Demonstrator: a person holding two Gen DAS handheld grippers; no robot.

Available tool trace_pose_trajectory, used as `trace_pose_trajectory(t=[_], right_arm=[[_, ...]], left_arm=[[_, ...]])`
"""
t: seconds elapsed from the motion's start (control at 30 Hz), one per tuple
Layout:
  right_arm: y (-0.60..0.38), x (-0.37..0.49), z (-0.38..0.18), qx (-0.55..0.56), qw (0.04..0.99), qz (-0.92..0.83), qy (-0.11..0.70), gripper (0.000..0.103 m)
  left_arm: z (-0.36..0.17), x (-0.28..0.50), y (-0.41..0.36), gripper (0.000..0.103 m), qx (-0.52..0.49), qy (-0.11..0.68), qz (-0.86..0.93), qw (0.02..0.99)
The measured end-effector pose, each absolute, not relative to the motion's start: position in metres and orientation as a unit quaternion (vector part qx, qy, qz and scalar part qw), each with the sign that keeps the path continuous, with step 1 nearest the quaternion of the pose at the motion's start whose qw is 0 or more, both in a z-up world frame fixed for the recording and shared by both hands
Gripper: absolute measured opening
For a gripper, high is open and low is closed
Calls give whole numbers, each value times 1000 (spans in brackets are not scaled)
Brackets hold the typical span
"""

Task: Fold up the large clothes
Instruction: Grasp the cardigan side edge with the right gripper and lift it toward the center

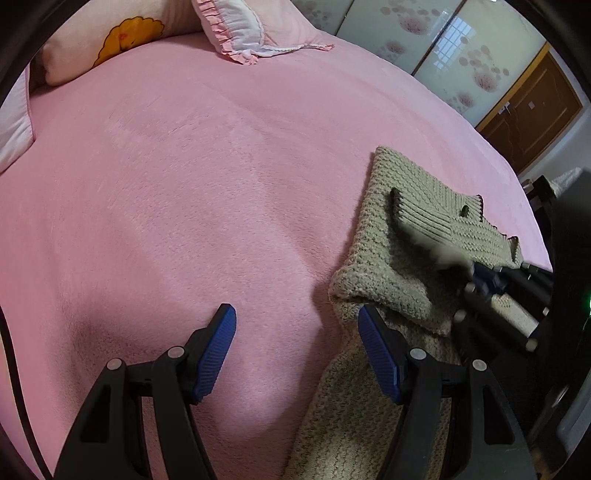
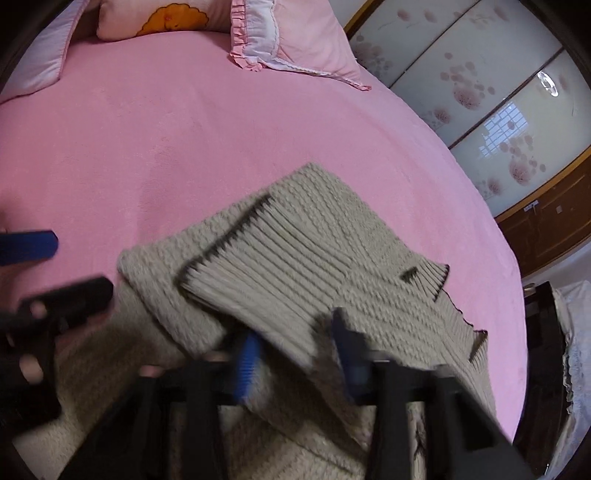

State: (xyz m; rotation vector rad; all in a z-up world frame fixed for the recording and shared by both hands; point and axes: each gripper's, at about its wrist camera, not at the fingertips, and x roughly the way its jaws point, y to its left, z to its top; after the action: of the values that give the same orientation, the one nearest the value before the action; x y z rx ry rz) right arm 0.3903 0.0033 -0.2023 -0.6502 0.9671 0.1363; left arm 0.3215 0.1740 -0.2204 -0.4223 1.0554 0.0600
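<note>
Our left gripper (image 1: 297, 325) hangs with its fingers spread wide and empty over the pink bed (image 1: 184, 184), the right finger just at the near fold of the beige knit sweater (image 1: 399, 236), the left finger over bare cover. The sweater lies to the right of these fingers and ahead, its long axis running from beside us out toward the bed's far right edge. Our right gripper (image 2: 295, 347) sits on the garment itself; motion blur hides whether its parted fingers pinch the ribbed cuff (image 2: 258, 254) draped between them, so we cannot tell its state. We judge the right hand nearer the work, and the next fold turns on carrying cloth leftward across the fingers. Beyond, a frilled pillow (image 1: 258, 29) and a cartoon-print pillow (image 1: 122, 33) rest at the head, with flowered wardrobe doors (image 2: 498, 122) behind.
</note>
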Motion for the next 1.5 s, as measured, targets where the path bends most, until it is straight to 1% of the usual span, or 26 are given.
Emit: trace_pose_trajectory(t=[0.1,0.17,0.3,0.4,0.47,0.53,0.57,0.7,0.73,0.8,0.9,1.0,1.17,1.27,1.43,1.47,1.5], right_arm=[[-9,395,-176,-283,856,52,430,7],[-31,398,-148,-247,877,34,411,7],[-110,401,-94,-141,918,-25,369,7],[-195,391,-76,-50,932,-85,349,7],[-245,383,-83,-4,928,-112,355,7],[-288,374,-104,43,916,-127,378,7],[-308,369,-120,67,905,-134,398,8],[-357,351,-189,154,843,-121,501,14],[-363,347,-200,174,832,-111,515,16],[-375,334,-206,220,829,-82,507,18],[-391,322,-197,254,837,-62,481,29],[-399,320,-187,257,844,-53,468,29],[-410,337,-181,240,848,-70,468,30],[-416,343,-191,220,841,-97,484,30],[-423,347,-203,220,841,-95,485,30],[-424,348,-205,221,841,-95,484,30],[-426,350,-207,224,841,-94,483,30]], left_arm=[[-215,324,168,67,-193,498,23,845],[-211,326,162,67,-185,496,20,848],[-203,332,146,67,-165,492,10,855],[-199,339,134,67,-156,490,3,858],[-198,343,126,67,-149,489,-1,859],[-200,347,117,67,-145,491,-6,859],[-201,350,111,67,-142,493,-10,858],[-207,356,95,67,-113,503,-14,857],[-210,359,89,67,-104,505,-15,857],[-212,361,83,67,-88,508,-14,857],[-211,364,81,67,-70,509,-18,858],[-200,368,86,67,-60,495,-25,866],[-183,396,101,67,-80,478,-23,874],[-187,427,108,67,-98,495,-11,863],[-203,467,106,67,-129,515,-12,847],[-208,473,102,67,-131,522,-18,842],[-212,478,99,63,-131,527,-20,839]])
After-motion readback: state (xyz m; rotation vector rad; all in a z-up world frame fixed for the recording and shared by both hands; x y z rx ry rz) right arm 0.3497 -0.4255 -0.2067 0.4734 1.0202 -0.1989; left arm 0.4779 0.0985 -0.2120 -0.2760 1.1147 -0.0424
